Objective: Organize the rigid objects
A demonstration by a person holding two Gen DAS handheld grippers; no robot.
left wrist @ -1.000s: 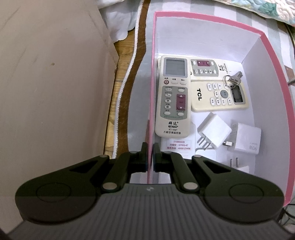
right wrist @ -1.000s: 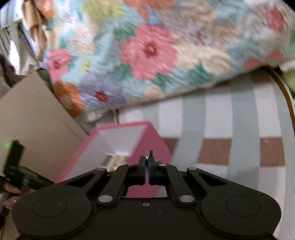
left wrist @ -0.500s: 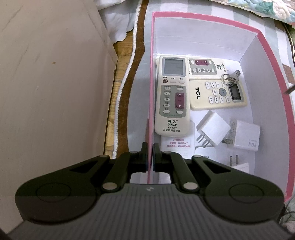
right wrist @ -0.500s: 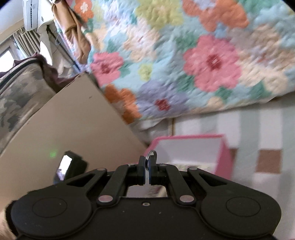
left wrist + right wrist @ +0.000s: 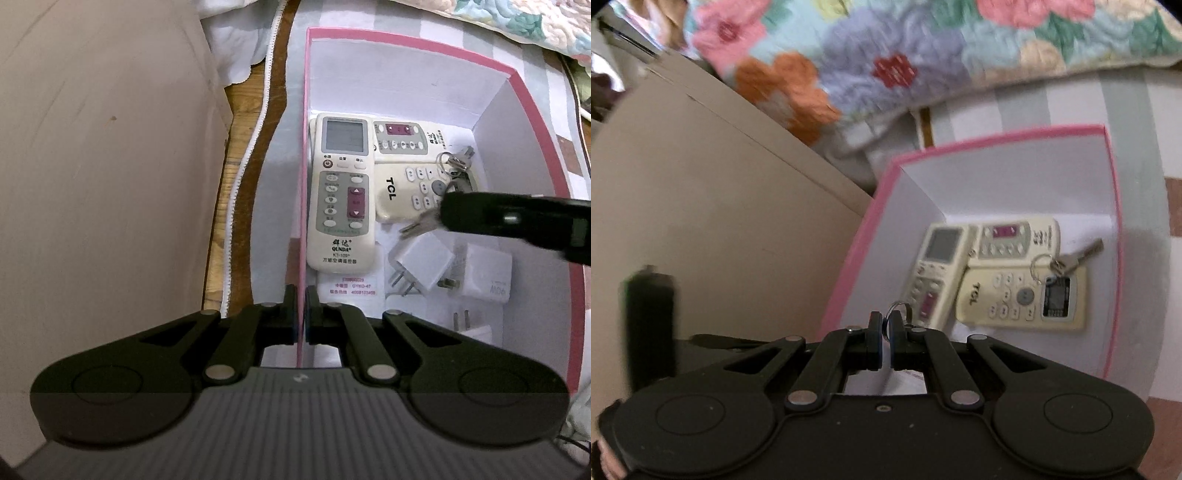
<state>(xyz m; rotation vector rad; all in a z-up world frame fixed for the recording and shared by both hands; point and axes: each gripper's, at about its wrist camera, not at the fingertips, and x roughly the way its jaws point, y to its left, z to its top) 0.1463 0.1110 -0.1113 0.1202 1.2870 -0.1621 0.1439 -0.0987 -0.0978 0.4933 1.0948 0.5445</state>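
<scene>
Far left, a tan panel [image 5: 99,166] stands beside the box. Left gripper [image 5: 301,310] has its jaws pinching the pink box's left wall [image 5: 302,229]. Inside on the floor: the QUNDA remote [image 5: 341,192], then the TCL remote [image 5: 410,192] with a key bunch [image 5: 456,162] lying on it, white chargers [image 5: 424,267] nearer the camera. On the right, the right gripper [image 5: 885,328] hangs over the box, jaws clamped on a key ring [image 5: 899,308], its keys [image 5: 419,223] dangling above the chargers.
</scene>
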